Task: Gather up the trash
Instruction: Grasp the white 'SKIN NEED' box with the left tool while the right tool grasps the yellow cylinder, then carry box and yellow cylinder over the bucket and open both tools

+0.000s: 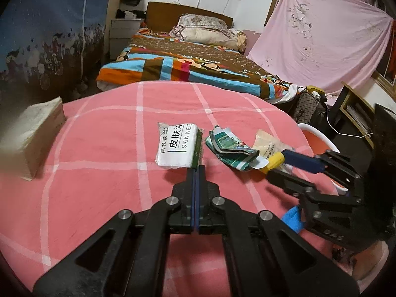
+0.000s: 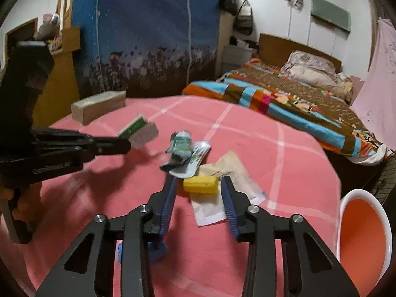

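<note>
On the pink checked tablecloth (image 1: 99,185) lies a small pile of litter. My left gripper (image 1: 196,167) is shut on the green edge of a white tissue pack (image 1: 177,146). In the right wrist view that pack (image 2: 139,132) hangs tilted just above the cloth from the left gripper (image 2: 127,144). My right gripper (image 2: 198,180) is open, its blue pads on either side of a yellow block (image 2: 201,185) with a small gap on each side. The block lies on a beige paper packet (image 2: 232,170). A crumpled green wrapper (image 2: 180,144) and a silver sachet (image 2: 195,159) lie just beyond.
An orange bin with a white rim (image 2: 361,235) stands beside the table on the right. A tissue box (image 2: 99,109) sits at the far left of the table. A blue object (image 2: 156,250) lies under the right gripper. Beyond the table is a bed (image 1: 185,66).
</note>
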